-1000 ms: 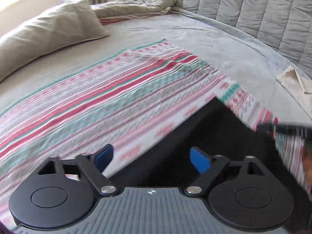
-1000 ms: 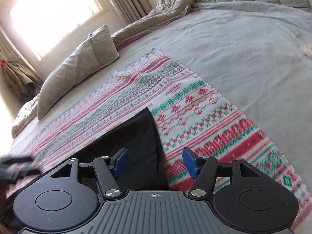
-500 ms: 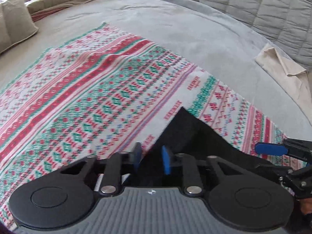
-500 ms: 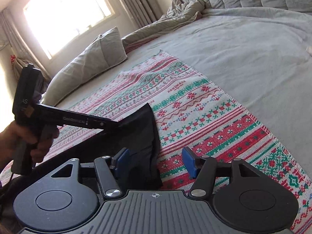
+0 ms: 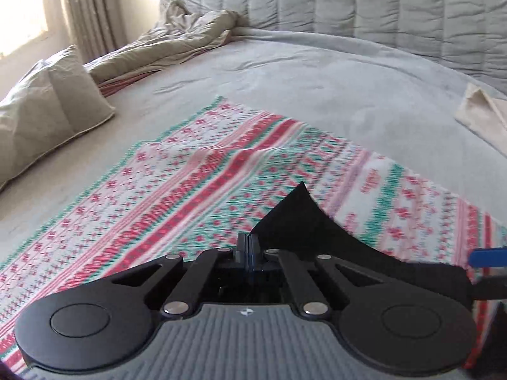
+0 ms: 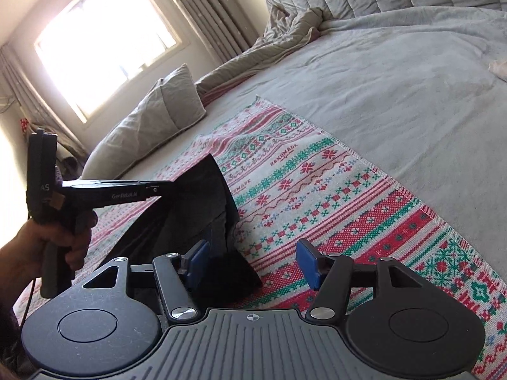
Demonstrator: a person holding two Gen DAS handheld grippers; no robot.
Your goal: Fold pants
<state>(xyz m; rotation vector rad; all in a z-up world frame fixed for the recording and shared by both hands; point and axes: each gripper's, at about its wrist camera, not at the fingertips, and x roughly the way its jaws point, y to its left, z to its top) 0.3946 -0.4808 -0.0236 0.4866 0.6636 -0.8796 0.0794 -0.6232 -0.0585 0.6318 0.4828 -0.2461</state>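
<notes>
1. A wide bed (image 5: 332, 72) covered with a grey bedspread fills both views, with a quilted grey headboard (image 5: 380, 3) behind it.
2. A patterned blanket (image 5: 177, 190) in red, green and white bands lies flat on the bedspread; in the right wrist view the word "HANDMADE" is woven into it.
3. A grey pillow (image 6: 152, 126) rests on the bed near the blanket's far corner, and a crumpled beige duvet (image 5: 171, 44) is bunched beside the headboard.
4. A bright window (image 6: 104, 44) with striped curtains (image 6: 209, 12) lights the room from the left side.
5. A small folded beige cloth (image 5: 481, 117) sits on the bedspread at the right edge of the left wrist view.
6. The black pants (image 6: 196, 202) lie on the blanket, with one corner lifted off it into a raised peak.
7. The left tool (image 5: 248, 247) has its blue pads pressed fully together on an edge of the pants, pinching the fabric just below that raised corner.
8. In the right wrist view, the left hand (image 6: 54, 240) grips the handle of the left tool, whose tip meets the lifted black fabric.
9. The right tool (image 6: 253, 261) stands wide open; its left pad (image 6: 198, 258) lies against the near black fold, while its right pad hovers over the patterned blanket and holds nothing.
</notes>
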